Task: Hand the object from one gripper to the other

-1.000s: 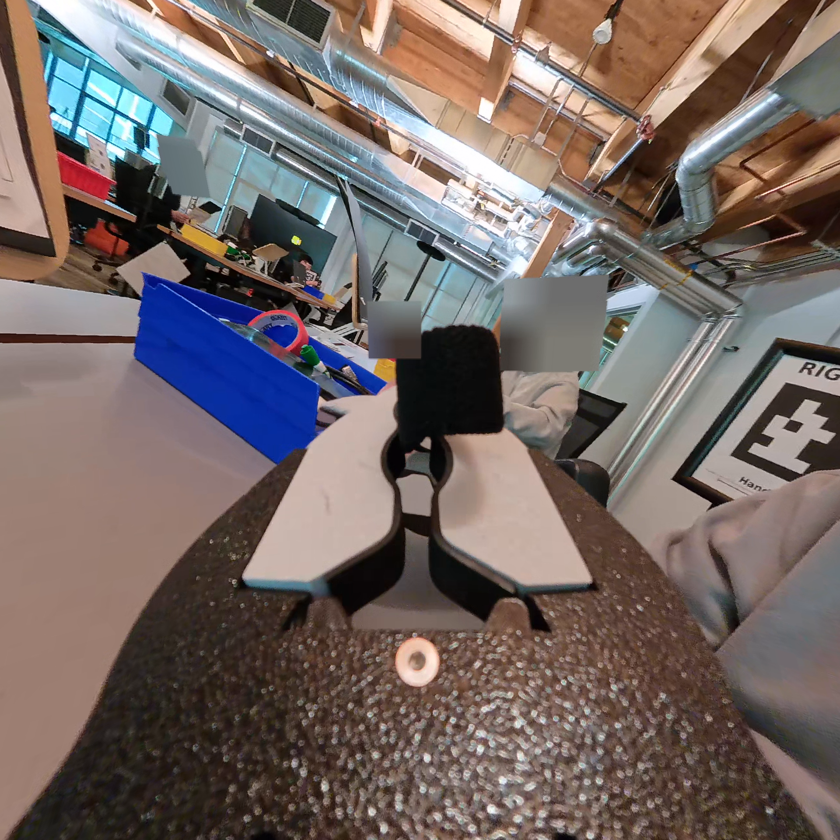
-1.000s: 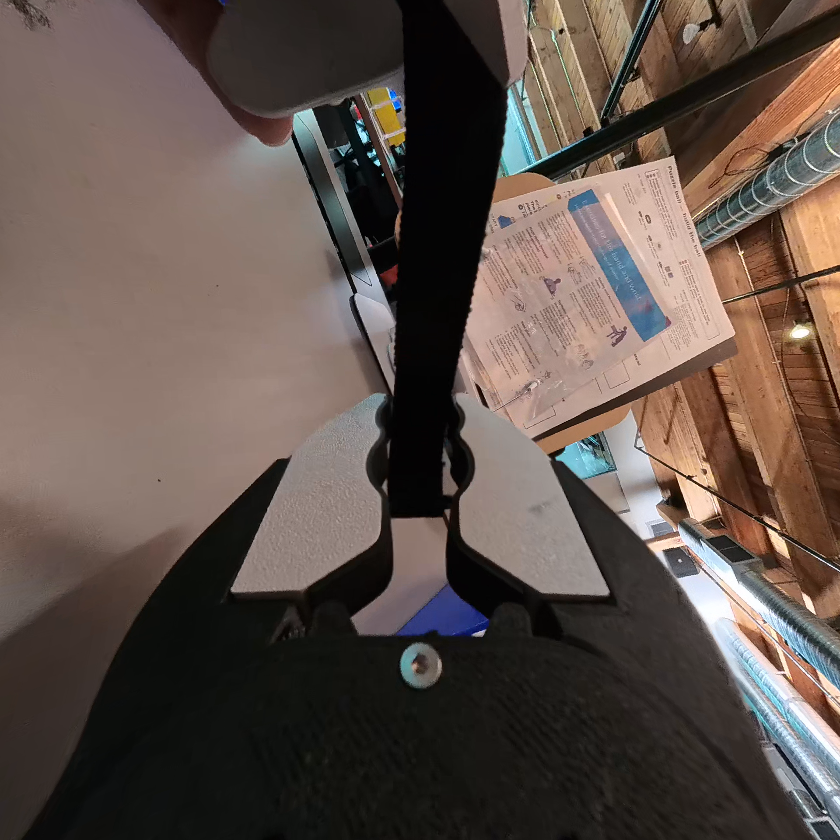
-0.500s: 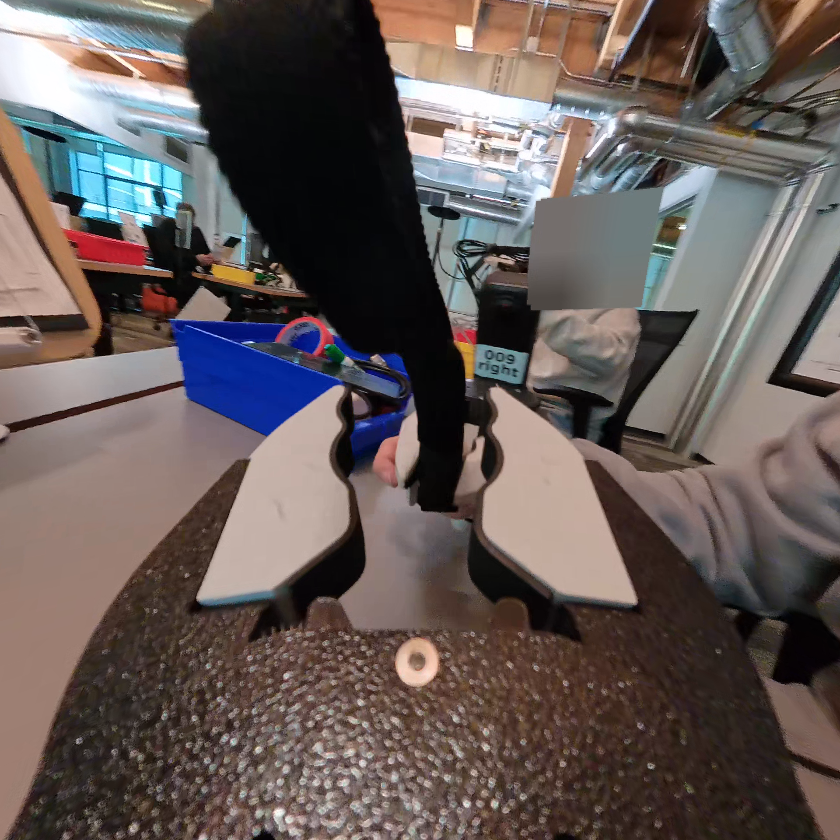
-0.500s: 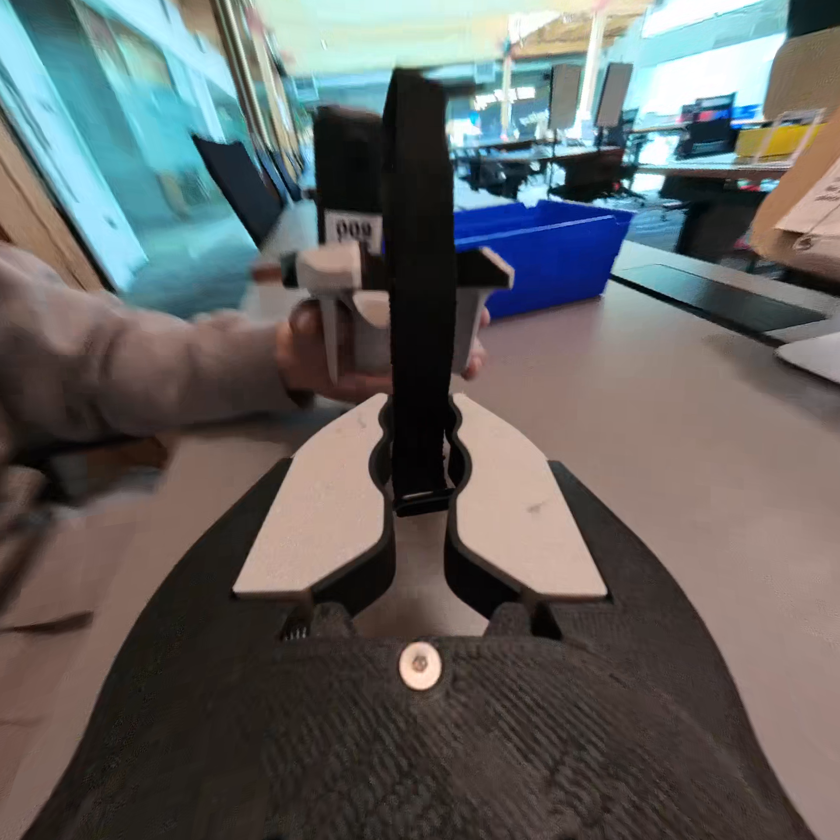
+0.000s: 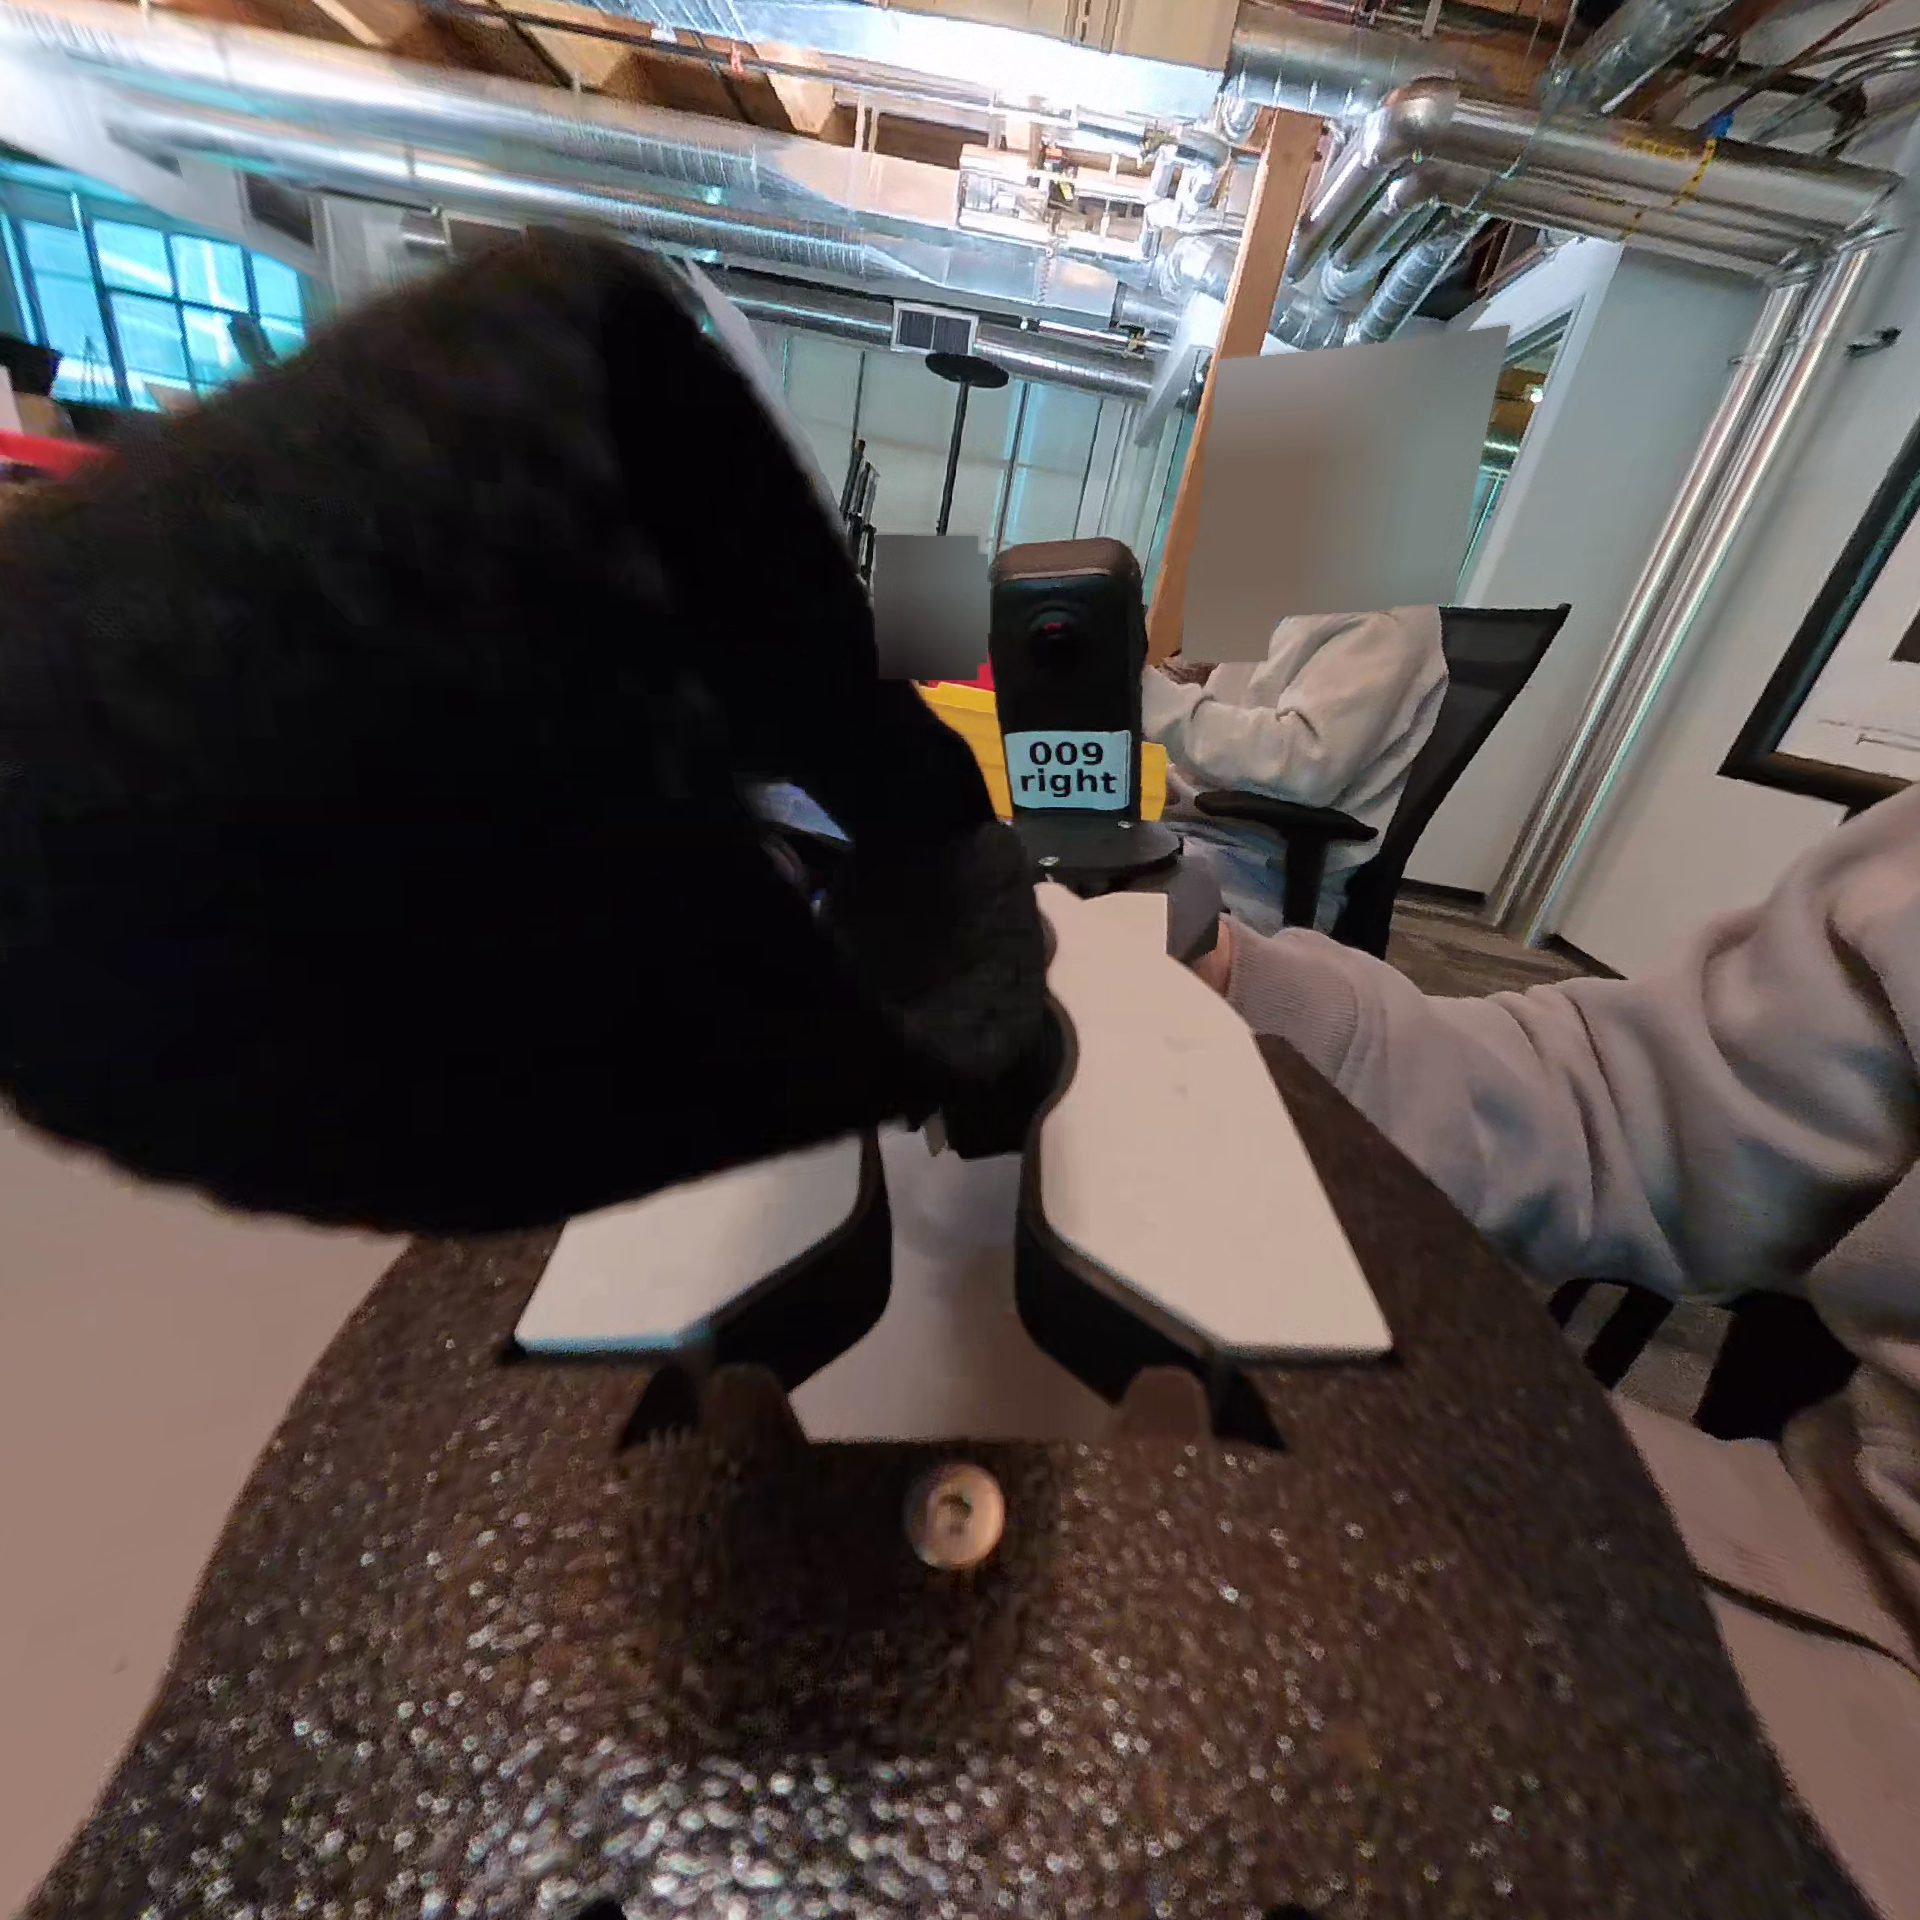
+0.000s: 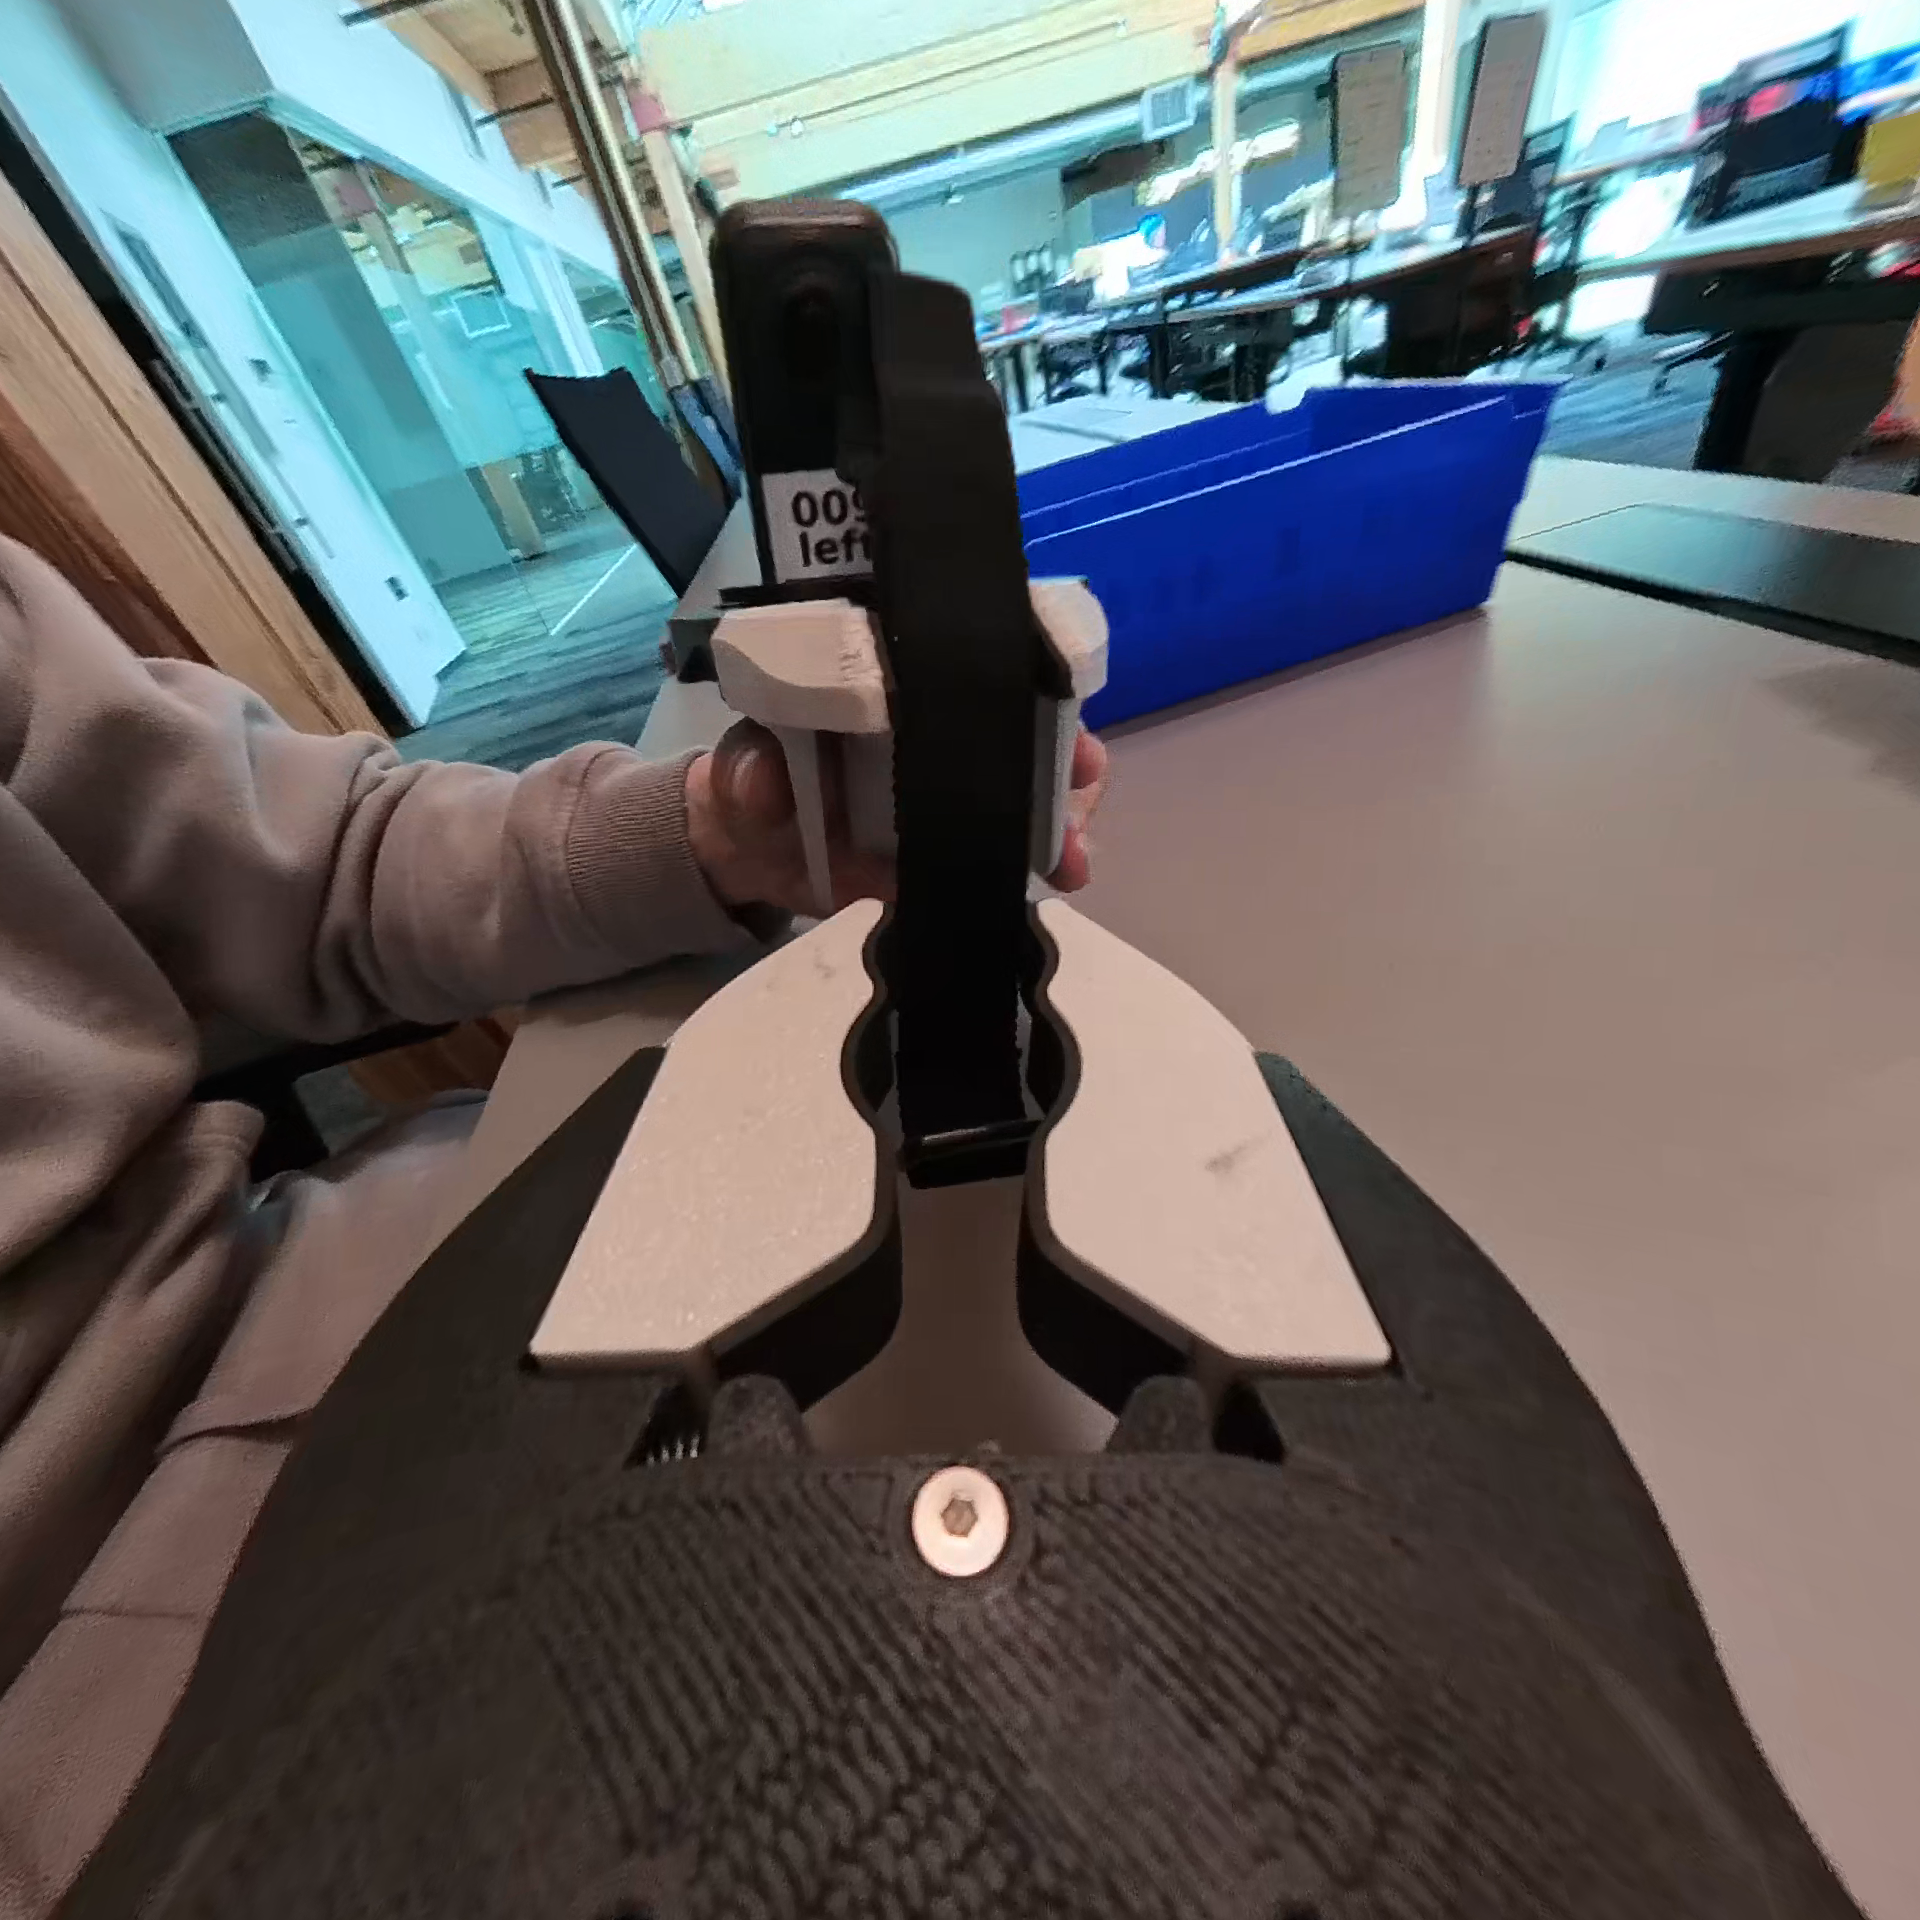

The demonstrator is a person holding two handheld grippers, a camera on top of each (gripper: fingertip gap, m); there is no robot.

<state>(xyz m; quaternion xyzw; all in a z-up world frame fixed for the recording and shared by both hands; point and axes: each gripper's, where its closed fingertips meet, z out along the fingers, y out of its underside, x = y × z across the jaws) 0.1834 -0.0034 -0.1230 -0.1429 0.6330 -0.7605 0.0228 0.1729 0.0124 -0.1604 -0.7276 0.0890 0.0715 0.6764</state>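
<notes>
My right gripper [image 6: 956,1049] is clamped on one end of the black strap [image 6: 951,810]; the stitched end sits just behind the fingertips, and the band runs forward to my left gripper [image 6: 904,665], which faces it close by. In the left wrist view the strap [image 5: 416,748] bulks large and blurred across the left finger, so the contact there is hidden; the left gripper [image 5: 961,1081] has its jaws drawn close about the strap's narrow part, but whether they actually pinch it I cannot tell. Both grippers are held above the grey table [image 6: 1507,883], with the blue bin [image 6: 1278,540] beyond.

Handling, as judged: the strap is woven, light, limp and not fragile; it will fold or sag wherever unsupported; the weave should resist slipping. Take hold across the flat width, near an end, with the band kept taut between grippers; release one side only once the other is confirmed closed.
</notes>
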